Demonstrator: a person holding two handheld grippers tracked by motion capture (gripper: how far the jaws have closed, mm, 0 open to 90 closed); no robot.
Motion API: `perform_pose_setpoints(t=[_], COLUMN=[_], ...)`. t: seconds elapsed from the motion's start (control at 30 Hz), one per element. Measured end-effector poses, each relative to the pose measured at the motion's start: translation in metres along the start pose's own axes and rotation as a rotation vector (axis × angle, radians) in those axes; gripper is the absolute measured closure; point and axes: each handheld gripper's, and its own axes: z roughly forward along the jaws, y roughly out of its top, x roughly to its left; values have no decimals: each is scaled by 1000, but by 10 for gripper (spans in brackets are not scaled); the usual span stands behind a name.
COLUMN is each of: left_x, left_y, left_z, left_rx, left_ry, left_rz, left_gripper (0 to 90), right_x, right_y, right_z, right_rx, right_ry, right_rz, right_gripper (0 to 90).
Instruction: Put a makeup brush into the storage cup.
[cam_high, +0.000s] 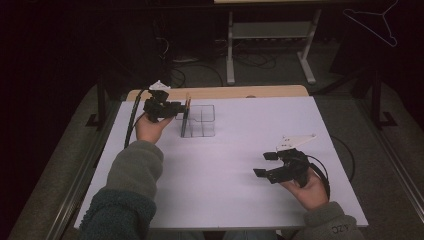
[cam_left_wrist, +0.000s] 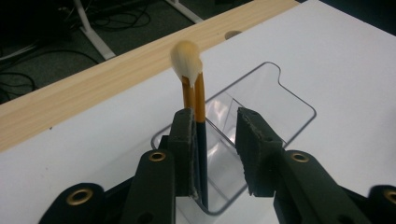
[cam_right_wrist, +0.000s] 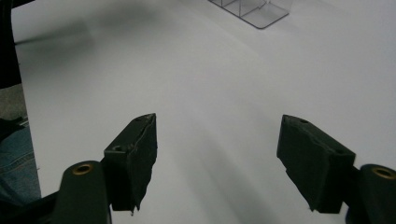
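A makeup brush (cam_left_wrist: 201, 116) with a cream tuft, an orange neck and a dark handle stands tuft-up in the near corner compartment of a clear plastic organizer (cam_left_wrist: 280, 100). My left gripper (cam_left_wrist: 215, 119) is open around it. The brush rests against the left pad (cam_left_wrist: 183, 135), and a wide gap separates it from the other pad. From above, the brush (cam_high: 186, 116) stands at the left end of the organizer (cam_high: 204, 121), with the left gripper (cam_high: 176, 107) level with its upper handle. My right gripper (cam_high: 264, 165) is held open and empty over the white table at the right, also seen as right gripper (cam_right_wrist: 217, 126).
The white tabletop (cam_high: 225, 165) has a wooden strip (cam_high: 225, 92) along its far edge. Beyond it are a dark floor with cables and a white table frame (cam_high: 270, 45). A corner of the organizer (cam_right_wrist: 252, 9) lies far ahead of the right gripper.
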Motion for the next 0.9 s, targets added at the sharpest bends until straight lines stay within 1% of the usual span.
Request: perform_pose_setpoints(t=[0.03, 0.1, 0.13, 0.17, 0.23, 0.3, 0.33, 0.47, 0.5, 0.57, 0.6, 0.63, 0.73, 0.77, 0.83, 0.87, 0.9], left_x=[0, -1, -2, -2, -3, -3, -4, -5, -6, -7, -8, -8, -9, -9, -10, -10, -10], left_y=[0, -2, -2, -3, -4, -5, -5, -7, -7, -8, -8, -9, -10, -11, -12, -12, -13], left_z=[-2, -5, -6, -8, -10, -13, -14, -18, -18, -20, -20, -22, -24, -25, -27, -28, -29], left_rx=[0, -8, -11, -5, -12, -14, -14, -12, -17, -12, -23, -13, -21, -17, -24, -18, -21], left_ry=[1, -2, -10, -14, -10, -20, -17, -20, -22, -21, -21, -21, -21, -17, -13, -11, -11], left_rz=[11, 6, -10, -9, 2, -6, -6, 7, -1, 0, -14, -3, -10, 1, -9, -4, -8], left_gripper=[654, 638, 625, 616, 604, 591, 580, 554, 546, 531, 519, 506, 489, 485, 470, 463, 453], right_x=[-1, -1, -1, -1, -1, -1, -3, -3, -3, -3, -3, -3, -4, -4, -4, -4, -4], right_y=[0, 0, 0, 0, 0, 0, 0, 0, 0, 0, 0, 0, 0, 0, 0, 0, 0], right_z=[0, 0, 0, 0, 0, 0, 0, -1, -1, -1, -1, -2, -2, -2, -2, -2, -2], right_rx=[-4, -2, -2, -4, -5, -5, -10, -11, -11, -14, -16, -14, -20, -22, -24, -23, -23], right_ry=[-3, -12, -15, -18, -29, -36, -40, -54, -56, -59, -64, -65, -69, -70, -76, -78, -81], right_rz=[-10, -10, -10, -12, -9, 0, -12, -1, 0, 4, 3, 13, 9, 3, 5, 5, 5], right_gripper=[275, 274, 273, 273, 269, 267, 266, 263, 262, 261, 260, 260, 259, 258, 255, 255, 255])
